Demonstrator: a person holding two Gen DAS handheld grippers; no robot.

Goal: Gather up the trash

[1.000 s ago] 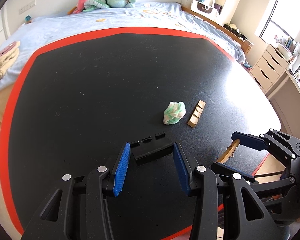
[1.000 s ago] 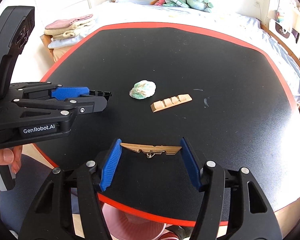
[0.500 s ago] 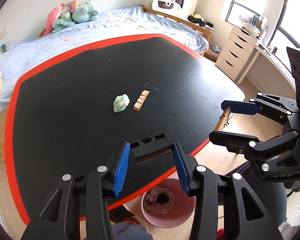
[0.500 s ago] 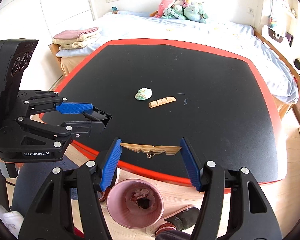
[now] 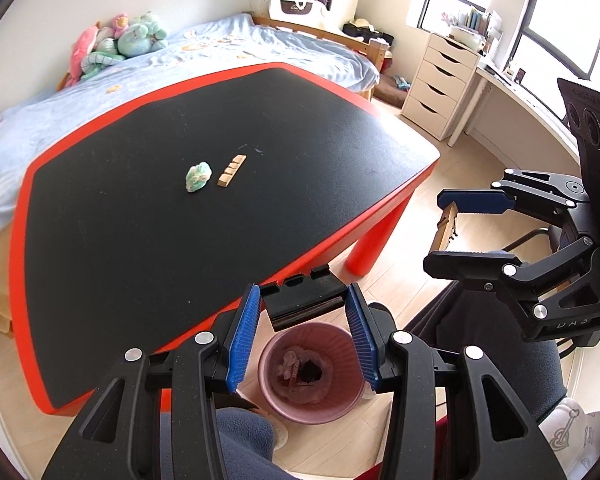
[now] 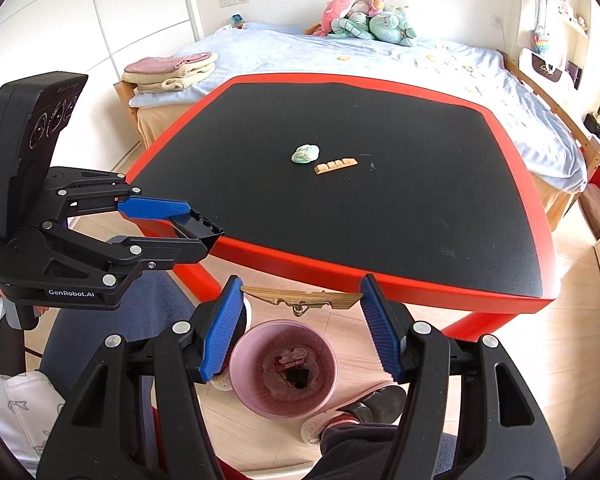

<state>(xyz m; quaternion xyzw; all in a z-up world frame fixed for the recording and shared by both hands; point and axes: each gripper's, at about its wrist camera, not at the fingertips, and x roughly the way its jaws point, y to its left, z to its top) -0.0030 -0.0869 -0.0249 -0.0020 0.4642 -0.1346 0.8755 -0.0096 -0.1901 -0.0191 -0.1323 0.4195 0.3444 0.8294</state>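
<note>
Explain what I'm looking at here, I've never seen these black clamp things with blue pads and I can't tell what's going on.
These are two hand-held grippers, each carrying a camera that looks along its fingers. In the left camera's picture, the left gripper holds a black plastic piece. In the right camera's picture, the right gripper holds a wooden strip. Both hang over a pink bin on the floor. On the black table lie a crumpled green wad and a notched wooden piece.
</note>
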